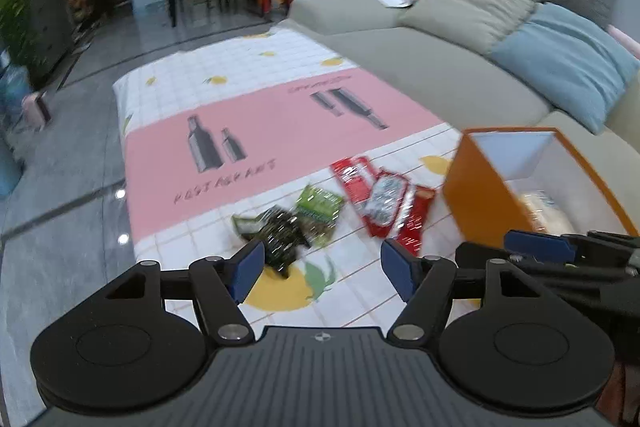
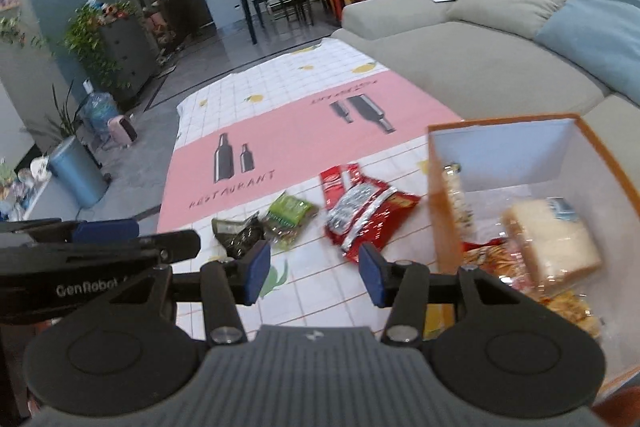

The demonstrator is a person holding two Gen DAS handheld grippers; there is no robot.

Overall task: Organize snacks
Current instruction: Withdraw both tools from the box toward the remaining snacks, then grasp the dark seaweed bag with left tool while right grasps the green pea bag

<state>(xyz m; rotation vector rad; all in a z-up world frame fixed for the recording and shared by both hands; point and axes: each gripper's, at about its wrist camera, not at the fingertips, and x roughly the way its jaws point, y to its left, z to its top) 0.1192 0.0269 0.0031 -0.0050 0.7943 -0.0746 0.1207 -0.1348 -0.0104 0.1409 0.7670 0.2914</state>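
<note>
left gripper (image 1: pixel 322 267): held wide open over the near end of the bench (image 1: pixel 248 131), nothing between the blue pads, pointed at the snack pile.
right gripper (image 2: pixel 314 271): also spread open and empty, hovering just left of the orange box (image 2: pixel 440 195); the left gripper is seen close beside it at the left edge.
open room: the whole far half of the bench, pink band and all, is left bare; the floor (image 1: pixel 68 167) runs along the left edge and the sofa (image 1: pixel 440 79) crowds the right edge.
dark green packet (image 1: pixel 276 231): crumpled, nearest the left gripper, long axis hard to tell.
light green packet (image 1: pixel 320 207): touching the dark one, just right and farther.
red packets (image 1: pixel 380 199): overlapped in a small heap between the green ones and the box, long axes run near-to-far, slightly slanted left at the far end.
orange box: open top, at the right near corner of the bench; wrapped bread (image 2: pixel 552 243) is lying inside among other wrapped snacks.
</note>
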